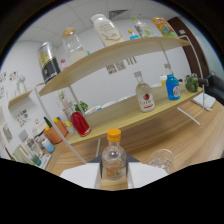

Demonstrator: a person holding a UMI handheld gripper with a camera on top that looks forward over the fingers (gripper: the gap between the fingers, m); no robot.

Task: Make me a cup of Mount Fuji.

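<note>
A small clear bottle (113,159) with an orange cap stands upright between my fingers. My gripper (114,169) is shut on it, with a pale finger (82,176) against its left side and the other against its right. Just to the right of the bottle, an empty clear glass (161,159) sits on the wooden table (165,137). The bottle's base is hidden, so I cannot tell whether it rests on the table.
Beyond the fingers stands a two-level wooden shelf (125,112). Its lower level holds a red bottle (80,124), a clear bottle with a red label (145,97) and a blue bottle (173,87). Several bottles and a dark can (47,62) line the upper level.
</note>
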